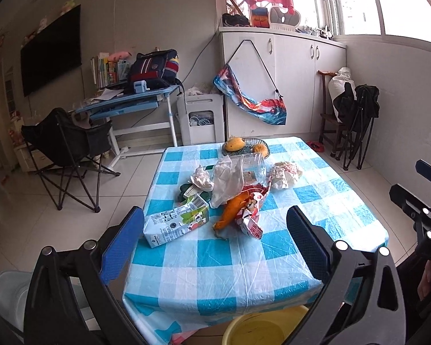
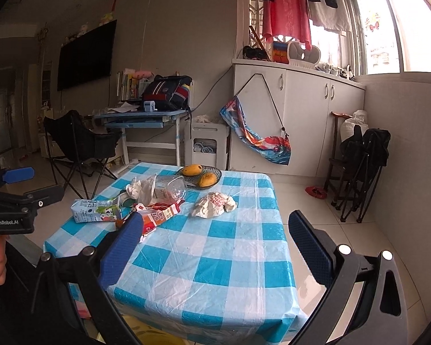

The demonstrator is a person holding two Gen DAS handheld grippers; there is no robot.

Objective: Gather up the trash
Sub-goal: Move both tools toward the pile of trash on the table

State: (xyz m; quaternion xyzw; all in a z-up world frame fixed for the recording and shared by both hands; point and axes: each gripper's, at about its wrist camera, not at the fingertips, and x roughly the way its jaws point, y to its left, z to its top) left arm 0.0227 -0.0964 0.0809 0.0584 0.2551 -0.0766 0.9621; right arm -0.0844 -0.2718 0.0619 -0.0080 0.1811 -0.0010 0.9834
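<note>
Your left gripper hangs spread wide and empty at the bottom of the left wrist view, its blue pads framing the near end of the checked table. Just beyond its left pad lies a milk carton on its side. Right of the carton, at frame centre, an orange peel leans against a red-and-white snack wrapper. Behind these sit a crumpled tissue, a thin plastic bag and a clear plastic container, all bunched together. A wad of paper lies apart, right of centre. A bowl with two mangoes stands at the table's far edge. A yellow basin shows under the table at the bottom edge.

Your right gripper is likewise wide open and holds nothing, low in the right wrist view over the near table corner; its left pad covers part of the wrapper.
</note>
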